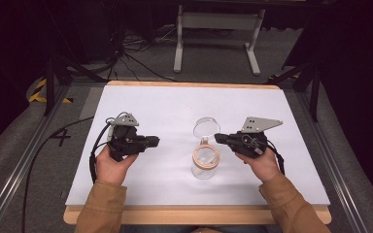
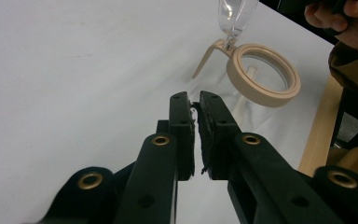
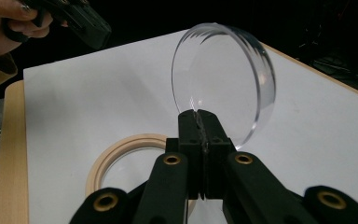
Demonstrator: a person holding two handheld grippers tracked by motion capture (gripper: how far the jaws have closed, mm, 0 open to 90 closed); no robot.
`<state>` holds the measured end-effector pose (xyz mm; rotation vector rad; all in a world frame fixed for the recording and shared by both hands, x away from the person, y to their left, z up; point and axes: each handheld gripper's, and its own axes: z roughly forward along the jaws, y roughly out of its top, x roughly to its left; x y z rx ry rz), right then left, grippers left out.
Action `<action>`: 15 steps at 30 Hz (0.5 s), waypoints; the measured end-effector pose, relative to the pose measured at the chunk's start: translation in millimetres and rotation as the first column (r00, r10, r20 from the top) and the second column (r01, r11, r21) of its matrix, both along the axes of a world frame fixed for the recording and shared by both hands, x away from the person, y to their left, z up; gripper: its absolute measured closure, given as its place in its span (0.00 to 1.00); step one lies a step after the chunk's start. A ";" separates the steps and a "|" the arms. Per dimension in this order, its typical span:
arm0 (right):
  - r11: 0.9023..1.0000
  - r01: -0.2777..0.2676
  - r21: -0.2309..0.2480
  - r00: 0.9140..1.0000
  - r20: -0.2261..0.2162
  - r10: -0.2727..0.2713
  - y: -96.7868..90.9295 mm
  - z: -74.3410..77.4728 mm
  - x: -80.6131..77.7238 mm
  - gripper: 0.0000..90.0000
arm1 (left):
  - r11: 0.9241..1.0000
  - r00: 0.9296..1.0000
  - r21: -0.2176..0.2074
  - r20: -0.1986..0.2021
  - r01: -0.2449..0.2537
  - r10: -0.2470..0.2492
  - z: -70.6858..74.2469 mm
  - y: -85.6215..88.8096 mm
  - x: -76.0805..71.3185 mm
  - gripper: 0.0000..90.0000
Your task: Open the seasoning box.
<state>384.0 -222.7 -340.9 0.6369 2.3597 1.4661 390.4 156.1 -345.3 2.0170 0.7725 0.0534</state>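
A clear glass jar (image 1: 204, 170) with a beige ring (image 1: 206, 157) round its mouth stands on the white sheet, right of centre. Its round clear lid (image 1: 206, 127) is tipped up behind the mouth on a hinge. My right gripper (image 1: 217, 138) is shut on the lid's near edge. In the right gripper view the jaws (image 3: 198, 112) pinch the rim of the lid (image 3: 223, 74) above the ring (image 3: 107, 161). My left gripper (image 1: 156, 141) hovers left of the jar. Its jaws (image 2: 194, 96) stand a narrow slit apart with nothing between them, pointing toward the ring (image 2: 261, 98).
The white sheet (image 1: 175, 102) covers a wooden board whose front edge (image 1: 199, 214) runs near the person. A beige wire latch (image 2: 205, 56) hangs from the ring. Cables and a metal stand (image 1: 218, 29) lie on the floor beyond the table.
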 end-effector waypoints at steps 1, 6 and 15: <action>1.000 0.007 0.002 1.000 0.004 -0.007 -2.7 2.2 -1.2 0.99 | 1.000 1.000 -0.002 0.004 0.004 -0.004 -0.2 -0.8 0.6 0.93; 0.999 0.029 0.020 0.999 0.014 -0.029 -18.7 10.4 -6.9 0.98 | 1.000 1.000 0.000 -0.001 0.021 -0.021 1.4 -4.8 4.1 0.92; 0.992 0.123 0.013 0.992 0.025 -0.123 -57.0 19.6 -9.7 0.99 | 0.999 0.999 0.008 -0.006 0.048 -0.048 0.0 -13.5 11.8 0.91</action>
